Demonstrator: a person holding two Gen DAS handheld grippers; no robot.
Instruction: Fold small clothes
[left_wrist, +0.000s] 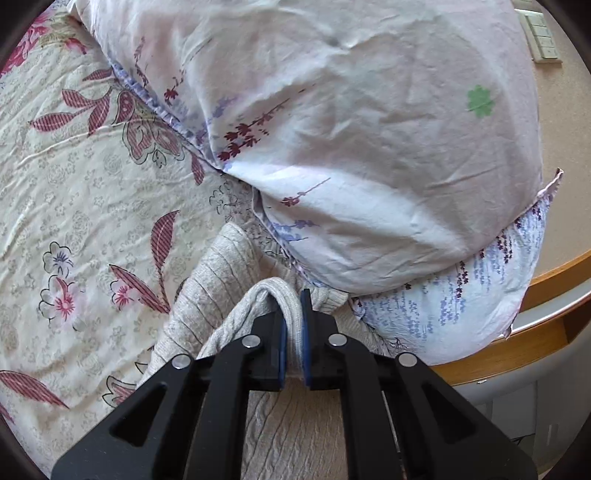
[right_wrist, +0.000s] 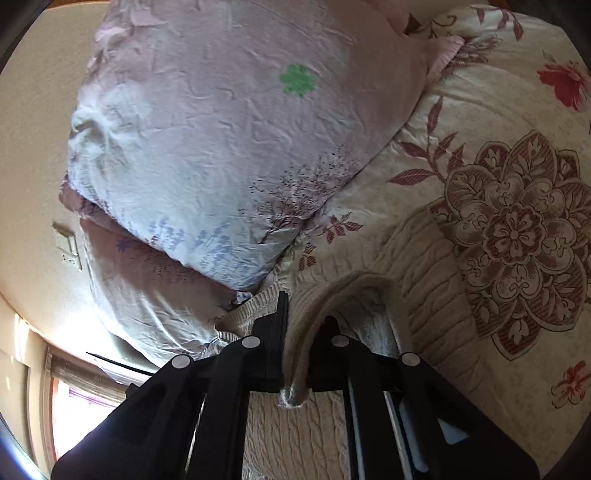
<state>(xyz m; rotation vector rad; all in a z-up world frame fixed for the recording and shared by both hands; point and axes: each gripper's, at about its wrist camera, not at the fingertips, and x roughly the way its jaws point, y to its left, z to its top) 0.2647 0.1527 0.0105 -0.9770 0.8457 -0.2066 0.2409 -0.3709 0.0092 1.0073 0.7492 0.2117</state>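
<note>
Left wrist view: flowered bedsheet (left_wrist: 74, 177) at left, two stacked pillows (left_wrist: 351, 147) centre, wooden ledge (left_wrist: 546, 284) and wall switch panel (left_wrist: 541, 37) at right.
Right wrist view: wall switch (right_wrist: 68, 245), window (right_wrist: 85, 398), two pillows (right_wrist: 229, 147), bedsheet (right_wrist: 480, 122).
Sweater: one cream knit sweater (left_wrist: 221, 280) lying on the bed below the pillows.
Left gripper (left_wrist: 293, 328): clamped on a sweater fold.
Right gripper (right_wrist: 295, 332): clamped on a sweater fold.

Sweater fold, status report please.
Left gripper shut on sweater. Right gripper shut on it too. Pillow close ahead.
</note>
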